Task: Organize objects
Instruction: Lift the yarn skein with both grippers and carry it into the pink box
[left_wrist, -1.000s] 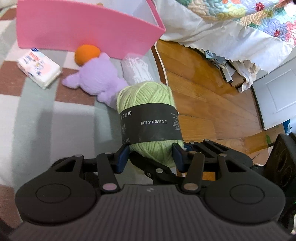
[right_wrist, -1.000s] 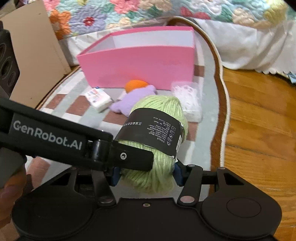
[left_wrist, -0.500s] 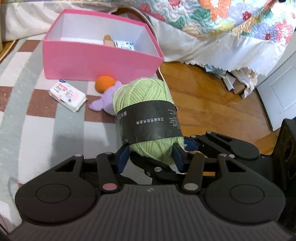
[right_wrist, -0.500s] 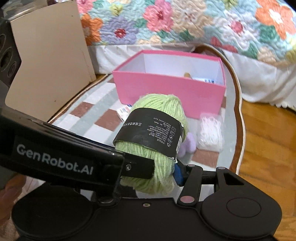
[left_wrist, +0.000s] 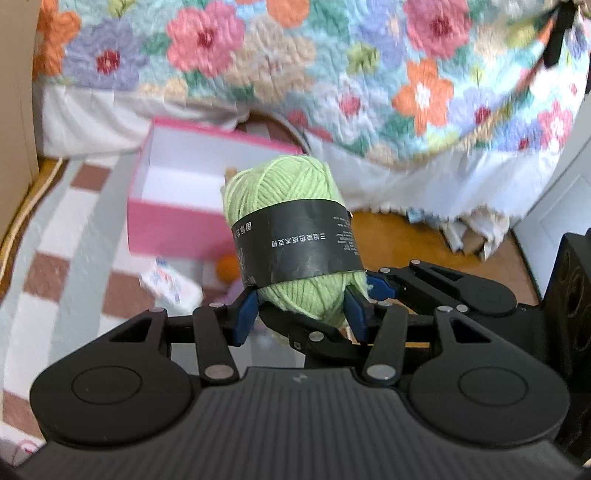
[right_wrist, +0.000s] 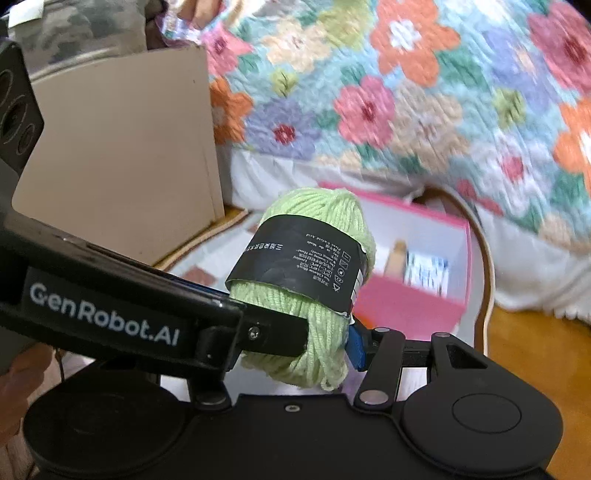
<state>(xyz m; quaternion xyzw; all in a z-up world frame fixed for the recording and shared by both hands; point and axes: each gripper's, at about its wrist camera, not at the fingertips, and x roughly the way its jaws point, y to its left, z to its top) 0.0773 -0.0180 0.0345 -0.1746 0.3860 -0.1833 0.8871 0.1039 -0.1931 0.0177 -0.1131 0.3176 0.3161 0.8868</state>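
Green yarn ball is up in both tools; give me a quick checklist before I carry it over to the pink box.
1. Left tool clamped on the yarn ball: ok, blue pads press its lower end.
2. Right tool clamped on the same ball: ok on its right pad; the left one is hidden behind the other tool.
3. Ball clear of the rug: ok.
4. Pink box open on top: ok.
5. Free space inside: ok, bare floor in the left half; a packet sits at the right.
6. Loose yarn tail snagging: cannot tell.
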